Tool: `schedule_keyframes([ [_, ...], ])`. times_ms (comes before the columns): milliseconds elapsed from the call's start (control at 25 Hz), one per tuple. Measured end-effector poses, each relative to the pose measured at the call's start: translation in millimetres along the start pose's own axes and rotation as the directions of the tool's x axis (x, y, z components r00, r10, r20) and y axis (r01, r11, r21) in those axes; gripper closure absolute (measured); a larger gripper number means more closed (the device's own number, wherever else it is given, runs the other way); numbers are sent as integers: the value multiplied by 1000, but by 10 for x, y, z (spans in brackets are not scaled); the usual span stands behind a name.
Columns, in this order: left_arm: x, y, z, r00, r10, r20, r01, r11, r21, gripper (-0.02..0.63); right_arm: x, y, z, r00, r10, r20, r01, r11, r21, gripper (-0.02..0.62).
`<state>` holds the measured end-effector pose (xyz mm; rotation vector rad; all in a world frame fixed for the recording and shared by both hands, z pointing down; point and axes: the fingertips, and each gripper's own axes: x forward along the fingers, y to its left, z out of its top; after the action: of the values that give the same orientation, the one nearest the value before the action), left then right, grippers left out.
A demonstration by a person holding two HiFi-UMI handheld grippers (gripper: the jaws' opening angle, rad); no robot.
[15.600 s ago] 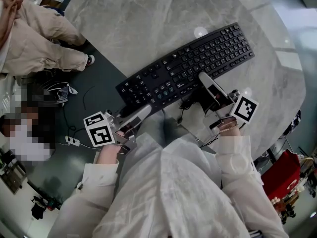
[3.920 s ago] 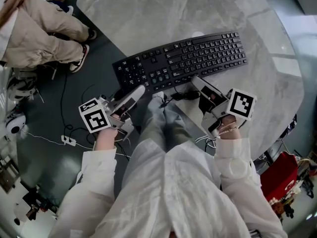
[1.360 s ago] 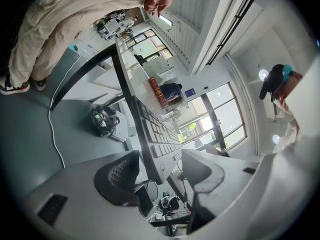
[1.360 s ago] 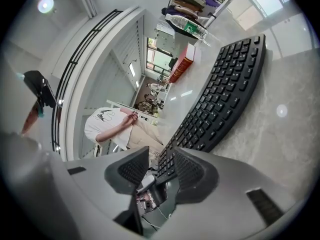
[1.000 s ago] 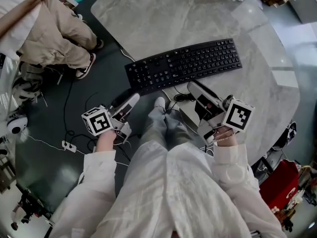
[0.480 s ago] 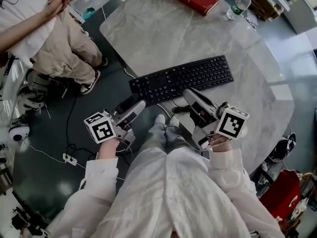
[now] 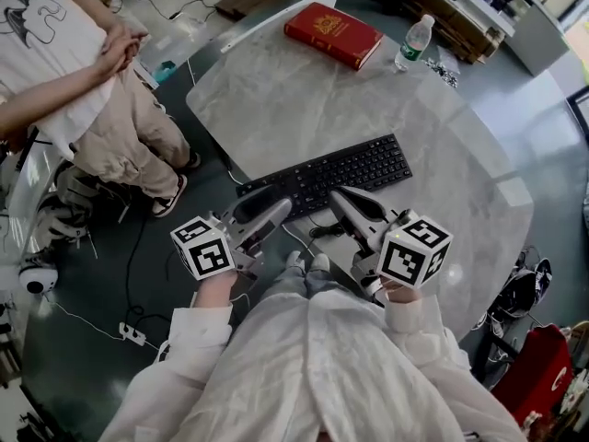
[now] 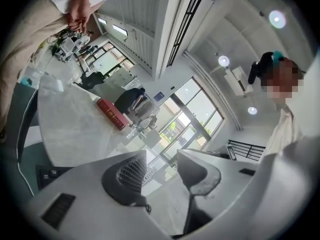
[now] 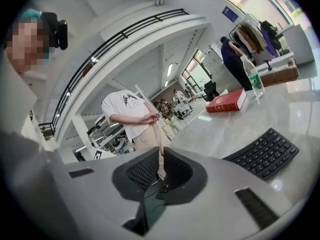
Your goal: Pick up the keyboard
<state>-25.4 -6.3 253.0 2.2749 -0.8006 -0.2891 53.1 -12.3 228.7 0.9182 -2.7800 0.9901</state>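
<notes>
Marble table, keyboard flat; left fingers apart, right fingers almost together (both just closing, empty)

No text is legible from my position. The red book at twelve o'clock shows a gold emblem but no readable title. Any print on the bottle at one o'clock is too small to make out. Key legends on the keyboard are mere specks. A blue sign high on the wall stays unreadable.
</notes>
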Motion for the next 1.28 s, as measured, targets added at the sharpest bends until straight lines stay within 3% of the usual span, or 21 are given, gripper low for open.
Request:
schedule_keyframes([
  [280, 238, -479, 298, 997, -79, -1, 79, 992, 101, 514, -129, 118, 297, 999, -26, 34, 30, 991, -127, 552],
  [520, 379, -806, 592, 991, -118, 55, 105, 975, 197, 574, -235, 267, 540, 996, -33, 83, 50, 976, -211, 554],
  [800, 470, -1172, 781, 982, -172, 71, 147, 951, 273, 589, -376, 422, 830, 984, -31, 176, 79, 959, -273, 554],
  [1080, 577, -1405, 860, 990, -138, 33, 111, 901, 420, 591, -443, 485, 972, 972, -83, 219, 157, 925, -346, 554],
  [1280, 651, -1440, 840, 990, -139, 35, 106, 876, 470, 592, -467, 521, 1034, 964, -84, 253, 175, 914, -366, 554],
])
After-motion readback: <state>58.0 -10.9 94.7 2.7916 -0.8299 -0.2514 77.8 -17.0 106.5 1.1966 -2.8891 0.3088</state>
